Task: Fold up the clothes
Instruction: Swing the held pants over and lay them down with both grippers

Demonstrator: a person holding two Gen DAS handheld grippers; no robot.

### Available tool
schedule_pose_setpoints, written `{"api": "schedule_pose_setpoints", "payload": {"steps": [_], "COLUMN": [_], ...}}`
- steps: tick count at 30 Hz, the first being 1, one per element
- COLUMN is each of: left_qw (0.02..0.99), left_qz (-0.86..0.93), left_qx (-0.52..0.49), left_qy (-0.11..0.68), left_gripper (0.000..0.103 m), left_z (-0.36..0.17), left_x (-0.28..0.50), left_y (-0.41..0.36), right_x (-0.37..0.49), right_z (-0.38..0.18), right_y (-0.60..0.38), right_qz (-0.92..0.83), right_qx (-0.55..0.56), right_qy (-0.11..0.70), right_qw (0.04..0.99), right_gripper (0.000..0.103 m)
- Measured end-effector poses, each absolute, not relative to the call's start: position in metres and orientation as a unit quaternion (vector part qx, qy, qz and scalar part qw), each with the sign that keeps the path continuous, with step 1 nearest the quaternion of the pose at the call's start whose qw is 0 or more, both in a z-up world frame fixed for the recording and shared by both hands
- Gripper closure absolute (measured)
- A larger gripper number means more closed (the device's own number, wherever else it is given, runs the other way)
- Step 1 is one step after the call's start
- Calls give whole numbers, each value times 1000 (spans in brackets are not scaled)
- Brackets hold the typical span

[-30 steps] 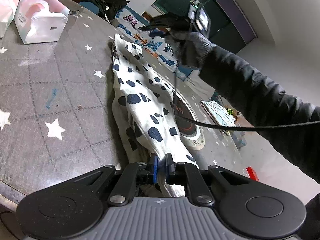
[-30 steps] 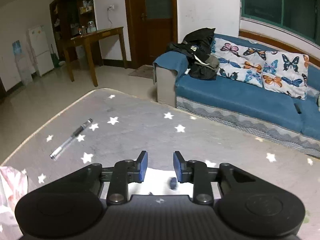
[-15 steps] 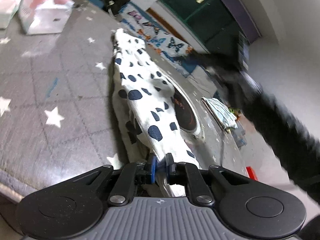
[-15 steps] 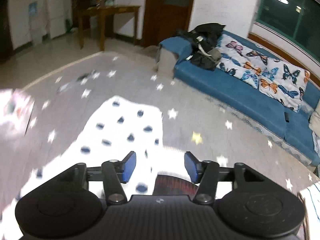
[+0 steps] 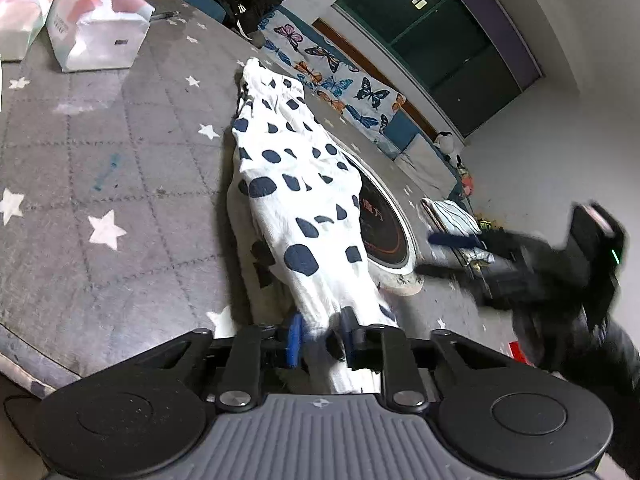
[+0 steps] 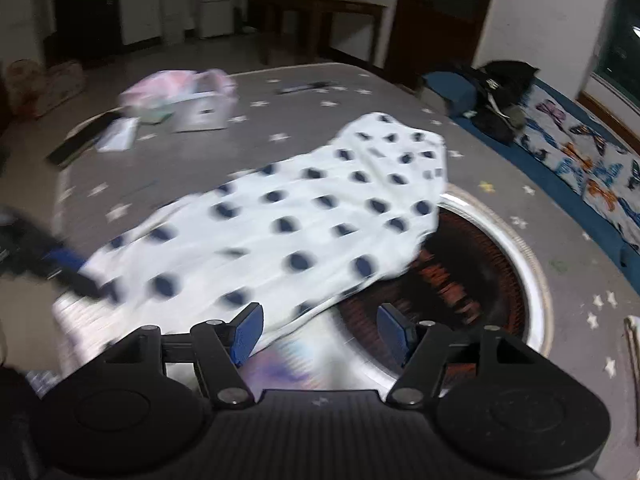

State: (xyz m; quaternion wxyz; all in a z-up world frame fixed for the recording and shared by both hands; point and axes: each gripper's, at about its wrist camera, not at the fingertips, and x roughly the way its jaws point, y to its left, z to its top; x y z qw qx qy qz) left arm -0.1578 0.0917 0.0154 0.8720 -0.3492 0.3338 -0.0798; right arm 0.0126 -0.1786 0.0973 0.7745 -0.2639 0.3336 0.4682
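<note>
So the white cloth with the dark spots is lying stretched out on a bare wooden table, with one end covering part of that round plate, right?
Not quite: the surface is covered in a grey quilted cloth with white stars, not bare wood, as the left wrist view shows. The rest holds: the white spotted cloth lies stretched out, one end over part of the round plate.
</note>
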Motion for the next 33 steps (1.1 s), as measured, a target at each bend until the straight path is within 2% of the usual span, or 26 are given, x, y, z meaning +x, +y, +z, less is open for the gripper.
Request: {"api": "schedule_pose_setpoints", "payload": {"steps": [2, 5, 8, 23, 28, 33], "left_qw": [874, 873, 872, 860, 851, 850], "left_qz": [-80, -88, -97, -120, -119, -103], "left_qx": [-349, -353, -356, -385, -398, -387], "left_qy": [330, 324, 322, 314, 321, 343], "left_gripper": [86, 87, 88, 90, 90, 89], "left_z": [22, 33, 41, 57, 48, 32], "left_x": [-158, -155, -149, -131, -136, -144], "left_y": [90, 88, 83, 75, 82, 84], "right_x": [-10, -42, -64, -105, -112, -113], "right_z": [98, 98, 96, 53, 51, 56], "right_y": [-183, -189, -188, -157, -168, -183], "right_qz": [485, 516, 531, 481, 435, 416], "right_qx": [-271, -276, -283, -327, -373, -386], "right_qy": [318, 298, 281, 195, 157, 161], "right_qw": [769, 754, 747, 790, 804, 808], "right_gripper": [27, 25, 19, 17, 17, 17]}}
